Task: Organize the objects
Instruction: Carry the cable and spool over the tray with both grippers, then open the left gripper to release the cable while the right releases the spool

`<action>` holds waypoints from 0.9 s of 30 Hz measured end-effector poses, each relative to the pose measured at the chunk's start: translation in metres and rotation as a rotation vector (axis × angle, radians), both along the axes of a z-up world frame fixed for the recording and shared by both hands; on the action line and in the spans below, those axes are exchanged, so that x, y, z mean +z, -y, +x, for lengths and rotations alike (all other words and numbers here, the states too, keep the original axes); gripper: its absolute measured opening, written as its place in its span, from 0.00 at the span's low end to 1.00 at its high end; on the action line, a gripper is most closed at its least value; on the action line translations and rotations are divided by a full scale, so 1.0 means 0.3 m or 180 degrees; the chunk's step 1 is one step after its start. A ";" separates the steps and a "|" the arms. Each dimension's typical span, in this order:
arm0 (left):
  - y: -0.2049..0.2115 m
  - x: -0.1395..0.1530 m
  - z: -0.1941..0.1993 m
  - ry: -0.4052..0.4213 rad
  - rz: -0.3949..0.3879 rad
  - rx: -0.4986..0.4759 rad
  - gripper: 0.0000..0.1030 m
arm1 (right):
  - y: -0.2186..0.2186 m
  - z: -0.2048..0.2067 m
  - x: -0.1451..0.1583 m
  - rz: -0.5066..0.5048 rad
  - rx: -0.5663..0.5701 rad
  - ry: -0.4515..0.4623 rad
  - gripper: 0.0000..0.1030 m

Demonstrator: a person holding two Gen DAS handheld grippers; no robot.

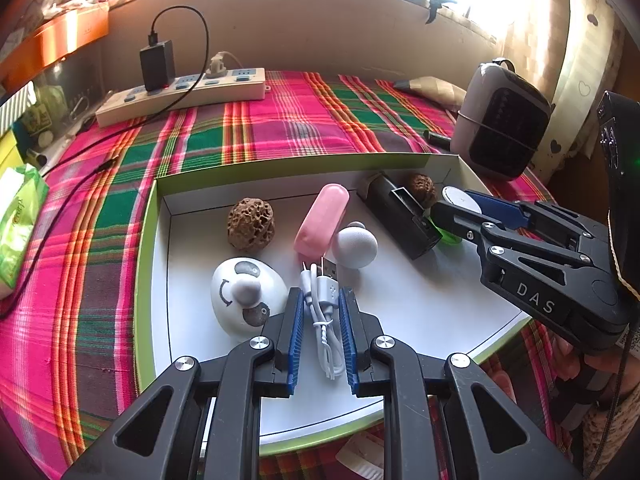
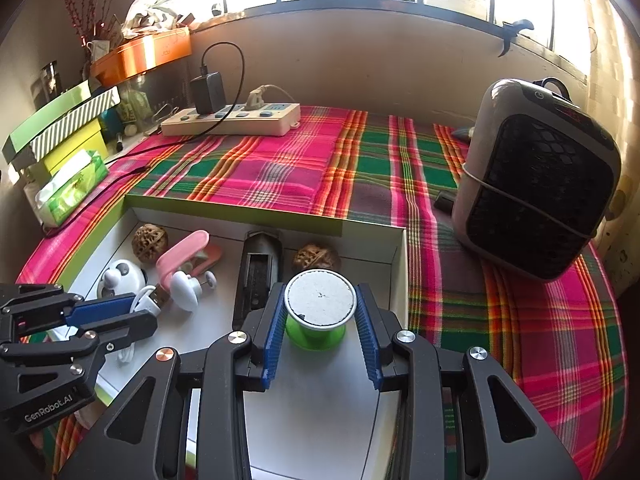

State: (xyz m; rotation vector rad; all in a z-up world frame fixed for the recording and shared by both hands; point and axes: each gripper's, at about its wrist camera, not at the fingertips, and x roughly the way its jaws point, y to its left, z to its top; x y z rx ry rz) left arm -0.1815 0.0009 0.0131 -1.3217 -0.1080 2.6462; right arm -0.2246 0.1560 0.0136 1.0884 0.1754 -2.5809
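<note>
Your right gripper (image 1: 448,210) reads "DAS", your left gripper (image 2: 138,312) "GenRobot.AI". In the green-rimmed box (image 1: 280,166), your left jaws clamp the white USB cable (image 1: 324,304); your right jaws clamp the green spool (image 2: 318,320) beside two walnuts.

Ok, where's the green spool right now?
The green spool stands in the white box, between the right gripper pads, just right of the black case and in front of a walnut.
</note>
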 end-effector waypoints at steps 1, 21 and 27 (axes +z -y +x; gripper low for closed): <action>-0.001 0.001 0.001 0.0002 0.0004 0.0002 0.16 | 0.001 0.000 0.000 0.0003 0.0000 0.0002 0.35; 0.007 0.006 0.003 -0.0019 -0.0035 0.0013 0.27 | 0.000 0.015 0.005 -0.0062 -0.0005 -0.0006 0.42; 0.003 0.022 0.026 -0.0093 -0.0070 -0.0018 0.33 | 0.007 0.030 0.015 -0.0117 0.0025 -0.0019 0.48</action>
